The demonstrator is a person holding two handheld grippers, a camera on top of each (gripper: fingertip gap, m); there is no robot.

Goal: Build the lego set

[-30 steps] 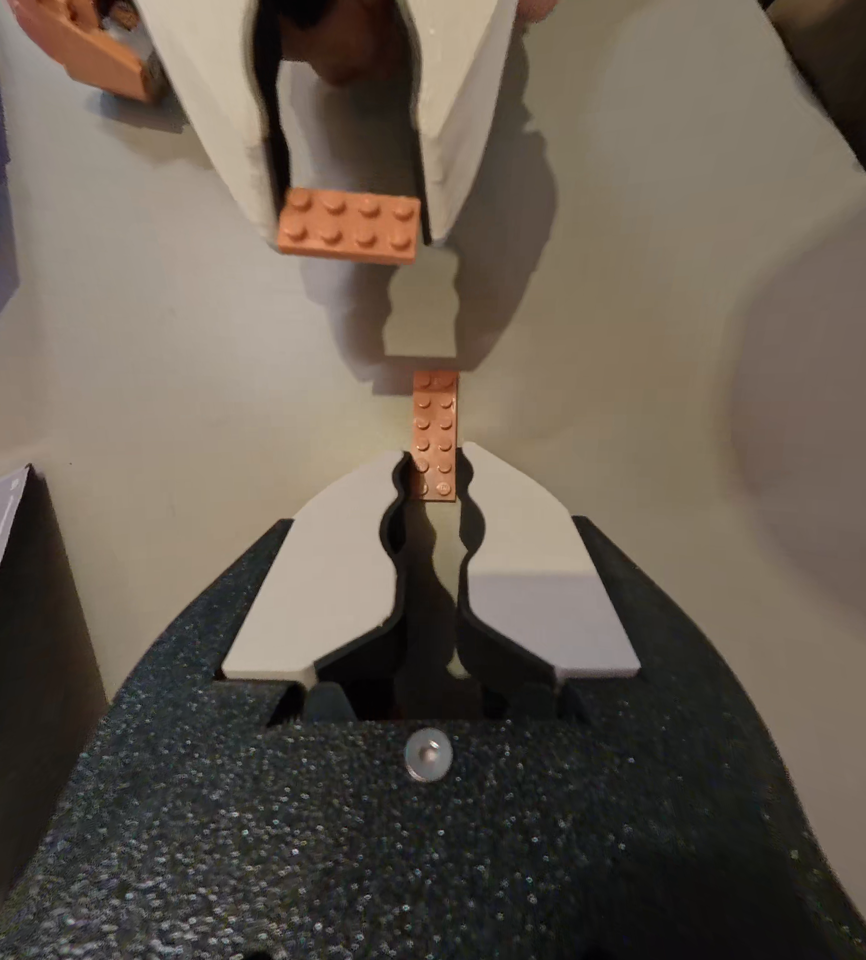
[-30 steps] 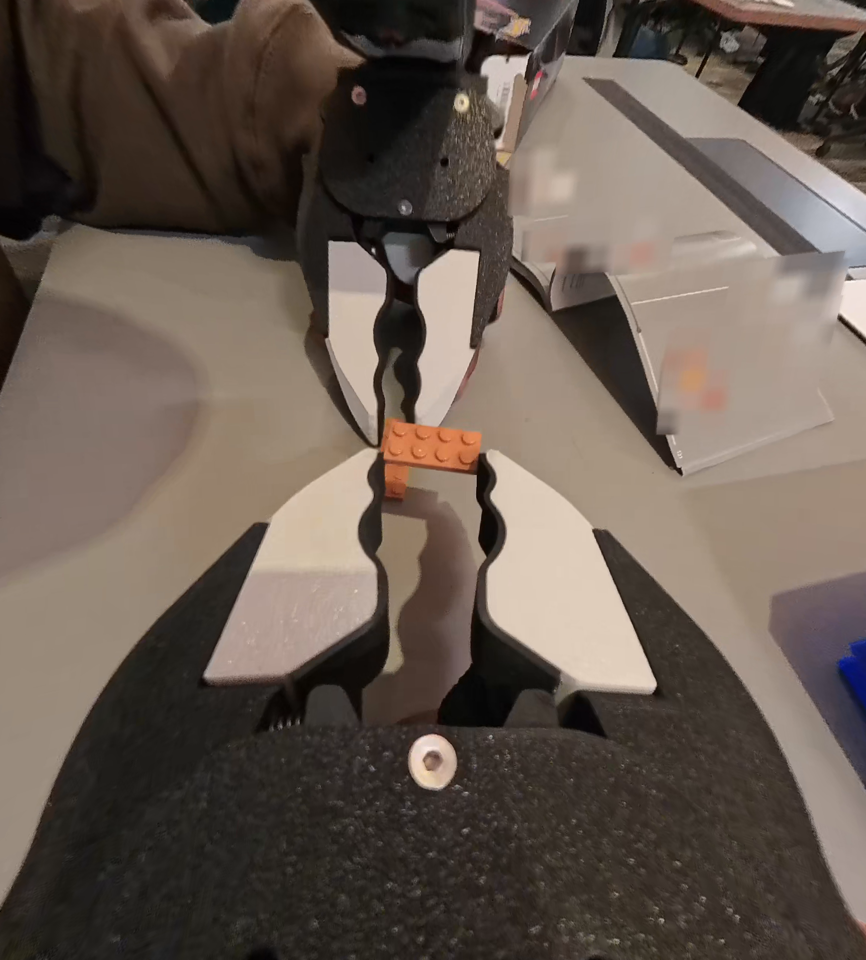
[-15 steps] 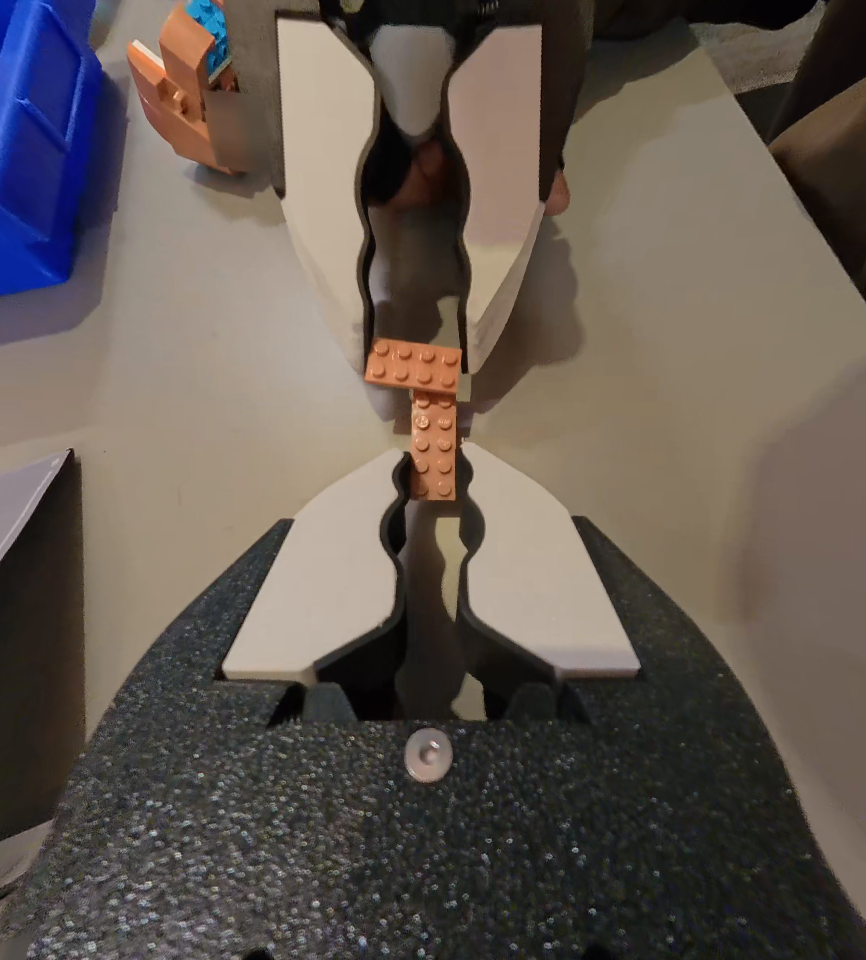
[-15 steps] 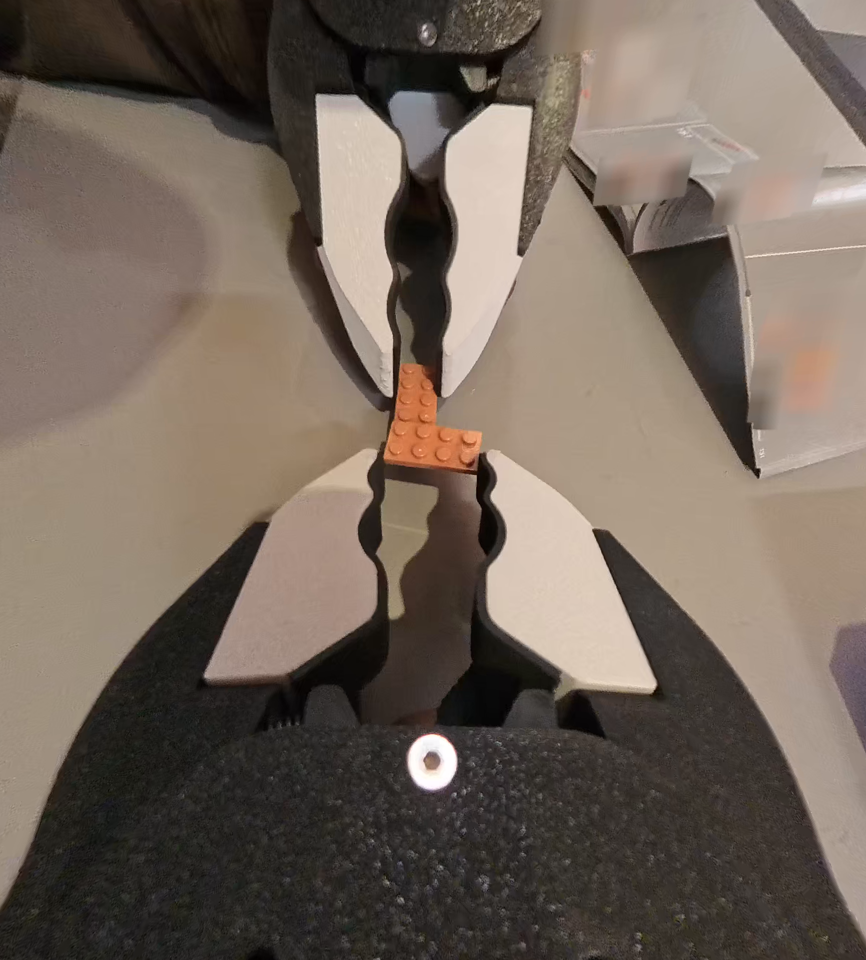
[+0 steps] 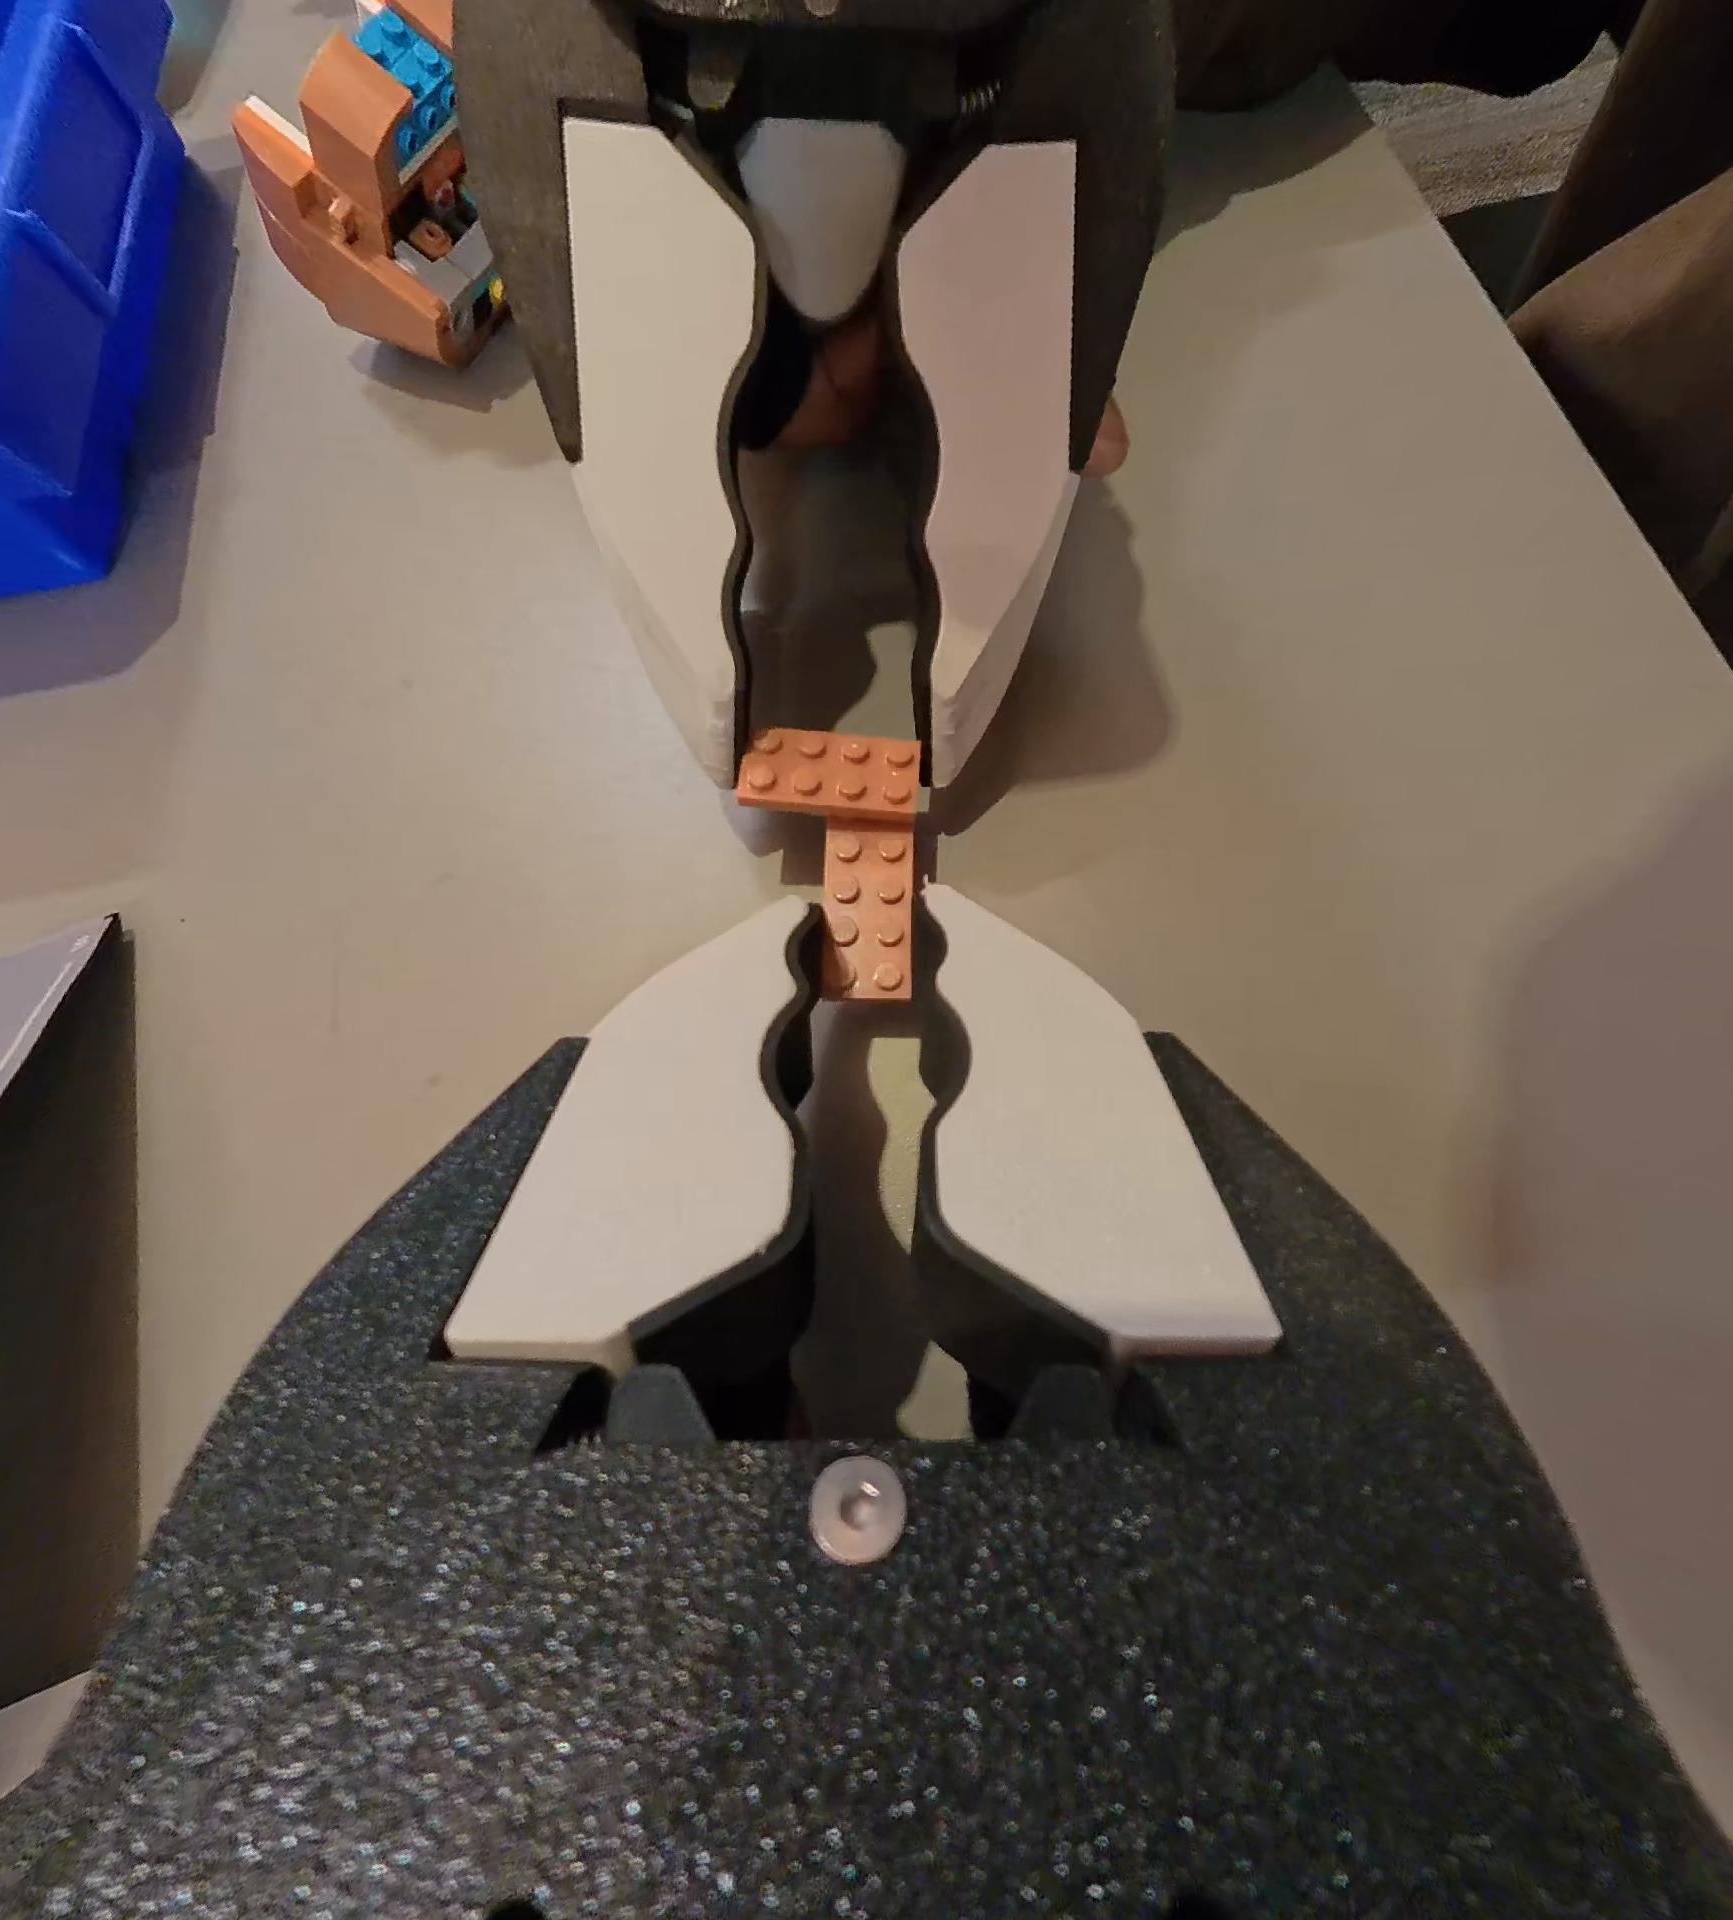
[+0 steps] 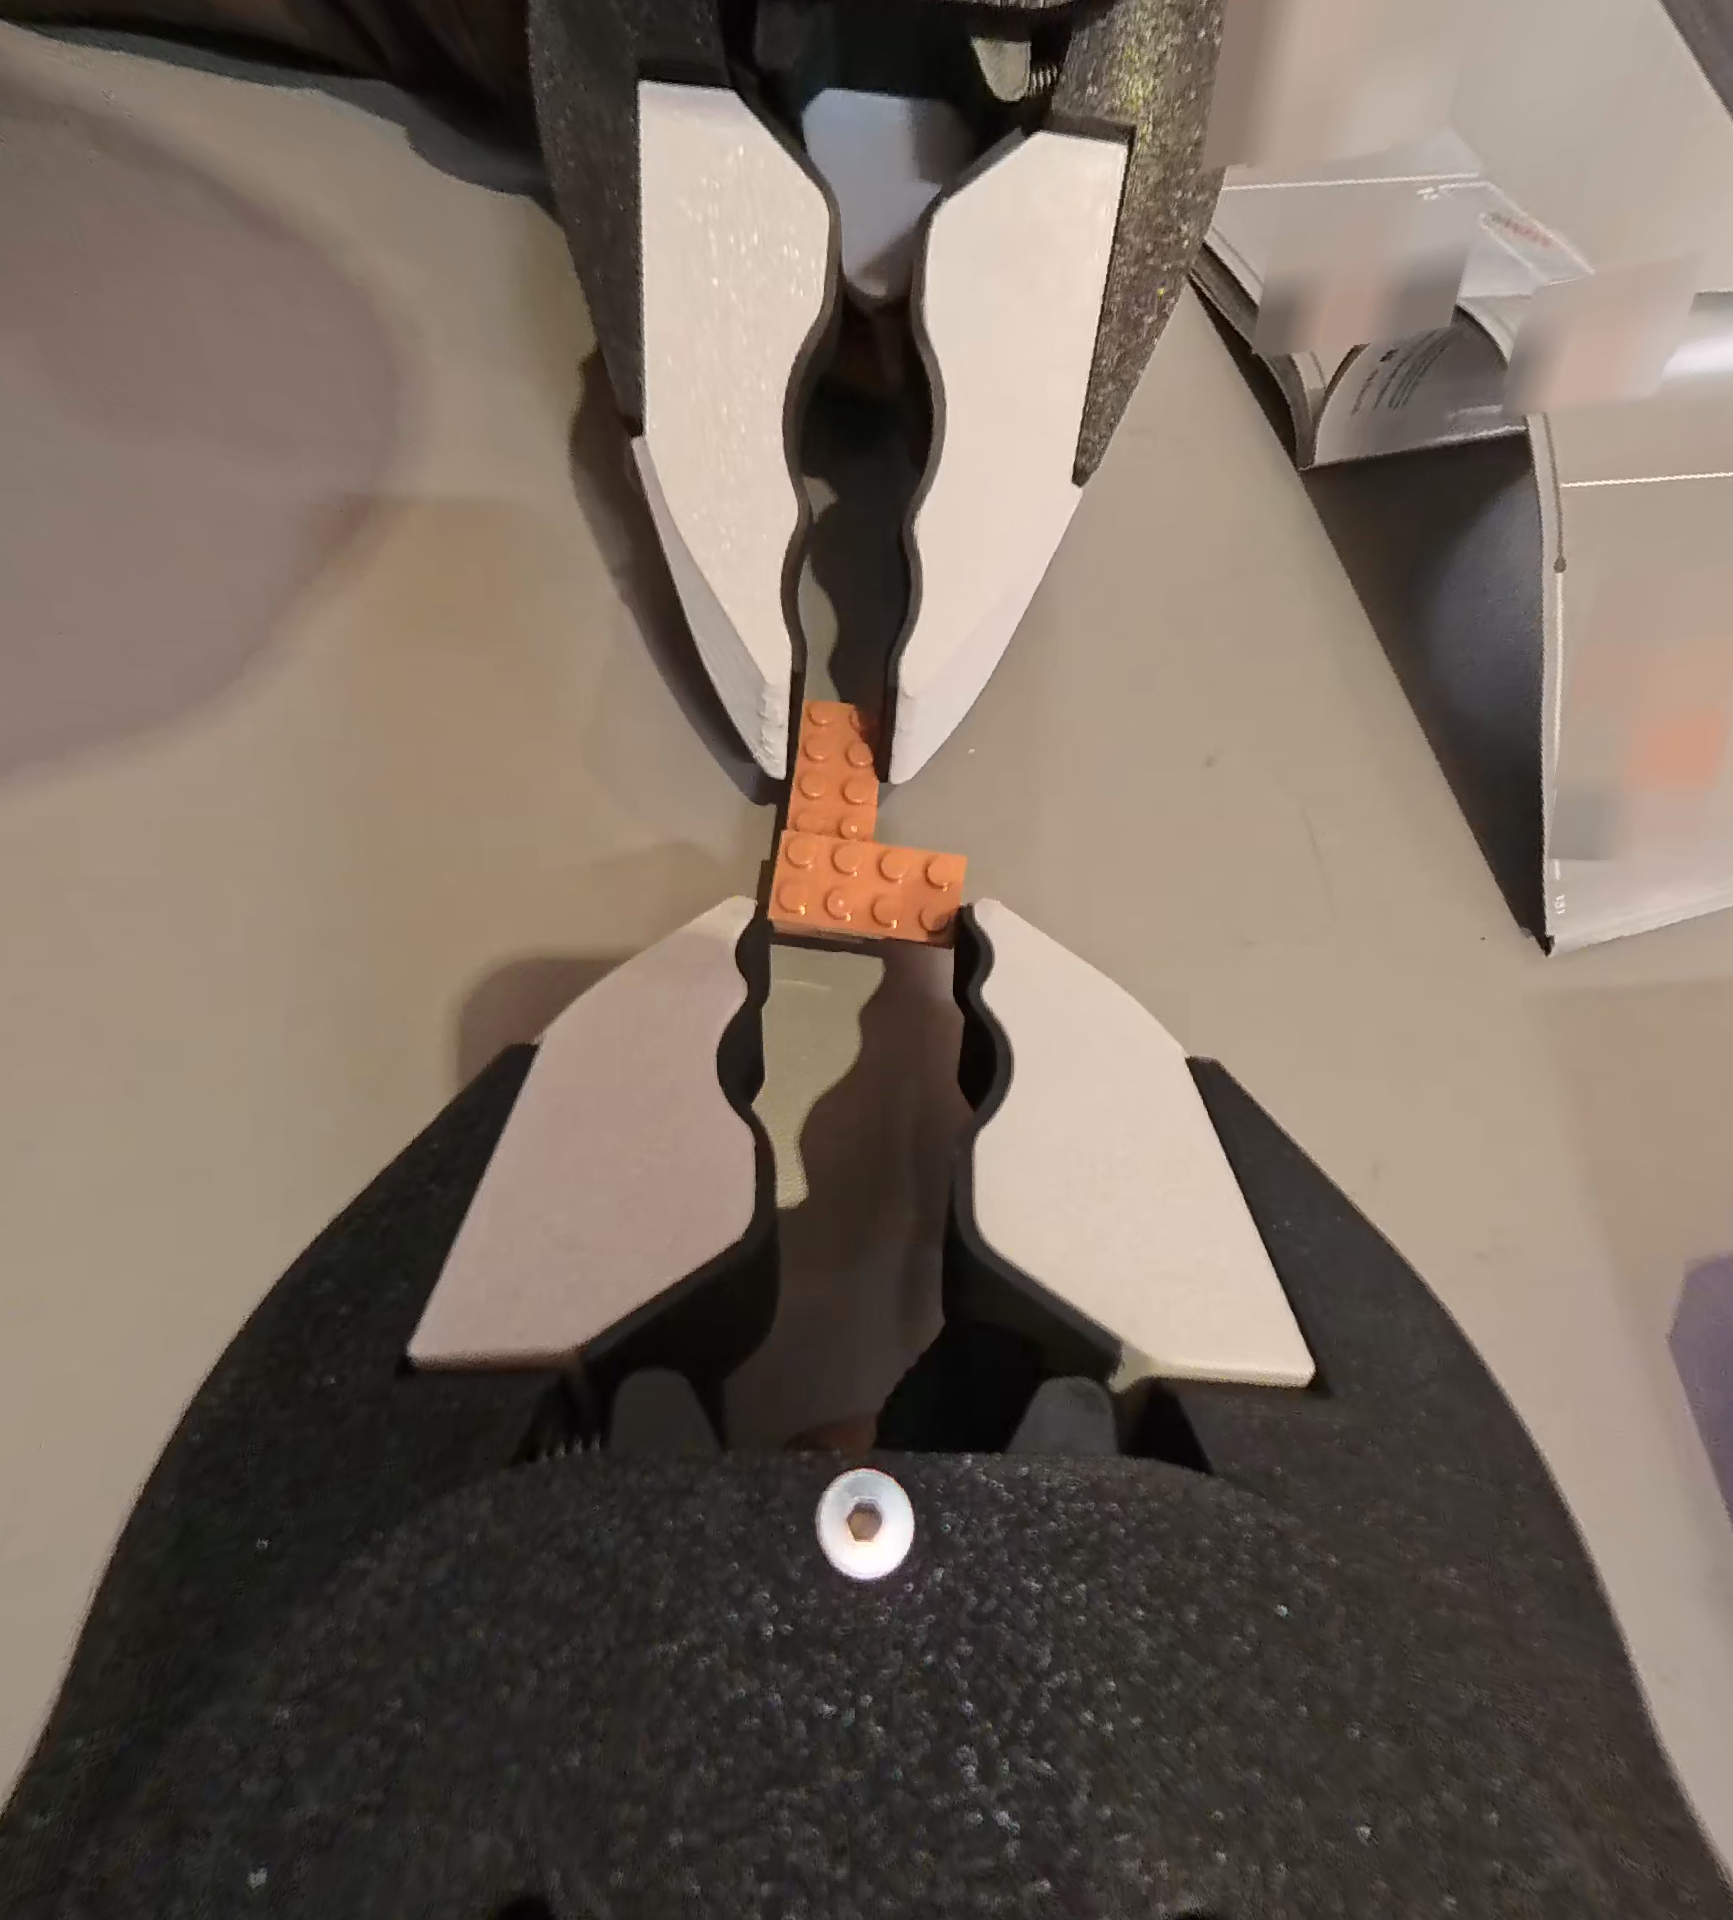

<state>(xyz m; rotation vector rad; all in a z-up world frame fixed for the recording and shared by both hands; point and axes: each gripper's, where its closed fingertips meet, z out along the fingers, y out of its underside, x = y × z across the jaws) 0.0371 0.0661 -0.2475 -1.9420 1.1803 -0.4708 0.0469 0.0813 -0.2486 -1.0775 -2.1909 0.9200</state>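
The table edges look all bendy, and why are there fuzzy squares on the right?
Left wrist view: the wide-angle lens curves the table; crisp gripper shadows fall under the orange plates. Right wrist view: fuzzy patches over the booklet were added afterwards.

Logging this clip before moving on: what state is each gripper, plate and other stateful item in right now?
left gripper: shut on long plate
right gripper: shut on cross plate
long plate: level, end under cross plate
cross plate: level, overlapping long plate's end
partial model: on table, untouched
booklet: lying open
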